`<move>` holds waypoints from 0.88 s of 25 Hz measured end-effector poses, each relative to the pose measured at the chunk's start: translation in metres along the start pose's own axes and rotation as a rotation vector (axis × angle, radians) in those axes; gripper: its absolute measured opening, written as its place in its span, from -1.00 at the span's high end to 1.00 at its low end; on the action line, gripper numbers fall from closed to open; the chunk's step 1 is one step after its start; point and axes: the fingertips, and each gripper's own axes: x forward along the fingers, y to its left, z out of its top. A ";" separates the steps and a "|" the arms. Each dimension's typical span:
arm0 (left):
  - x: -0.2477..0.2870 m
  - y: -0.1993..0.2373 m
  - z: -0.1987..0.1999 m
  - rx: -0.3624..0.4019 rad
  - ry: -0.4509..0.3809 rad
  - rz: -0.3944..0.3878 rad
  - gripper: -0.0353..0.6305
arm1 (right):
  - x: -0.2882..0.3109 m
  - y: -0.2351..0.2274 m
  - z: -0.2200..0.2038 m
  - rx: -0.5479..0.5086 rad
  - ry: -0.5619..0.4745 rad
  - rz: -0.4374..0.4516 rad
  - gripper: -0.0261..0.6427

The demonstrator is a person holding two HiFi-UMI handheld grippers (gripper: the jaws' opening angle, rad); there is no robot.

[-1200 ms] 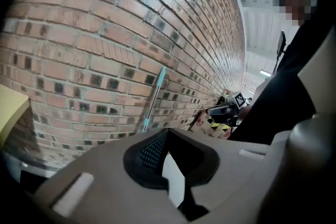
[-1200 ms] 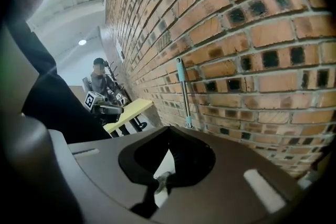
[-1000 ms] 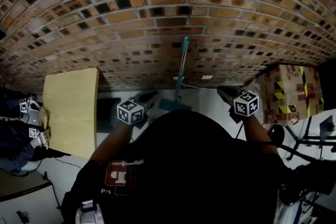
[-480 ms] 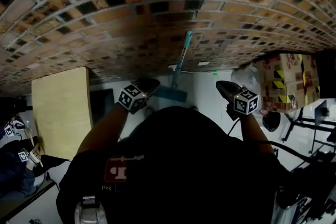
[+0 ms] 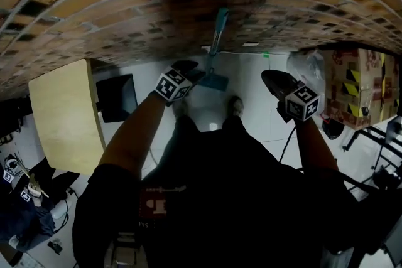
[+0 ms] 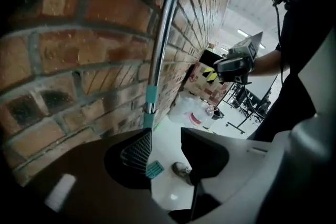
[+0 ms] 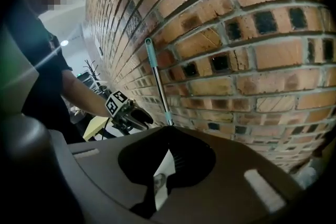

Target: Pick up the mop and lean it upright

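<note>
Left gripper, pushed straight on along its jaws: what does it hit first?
Probably the mop, leaning on the brick wall: its handle stands beside the left gripper's opening jaws, nothing between them. Depth is unclear; it might slip past toward the floor.

Far side: red-brown brick wall (image 5: 125, 22) rising from glossy white floor (image 5: 251, 72). Left: pale wooden rectangular counter (image 5: 63, 113), with flat black square panel (image 5: 116, 97) just beside its right edge. Right: brown cardboard box with yellow-and-black striped tape (image 5: 361, 88), and crumpled clear plastic bag (image 5: 308, 72) touching its left side. Nearer right: black stand legs (image 5: 370, 141).
</note>
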 end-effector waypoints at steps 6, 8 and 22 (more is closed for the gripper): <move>0.070 0.036 -0.014 -0.073 -0.027 0.050 0.25 | 0.017 -0.010 -0.026 0.024 0.000 0.004 0.88; 0.087 0.042 -0.018 -0.071 -0.034 0.063 0.24 | 0.017 -0.011 -0.039 0.031 0.009 0.004 0.88; 0.115 0.054 -0.006 0.041 -0.181 0.119 0.49 | 0.018 -0.013 -0.075 0.070 0.034 0.005 0.88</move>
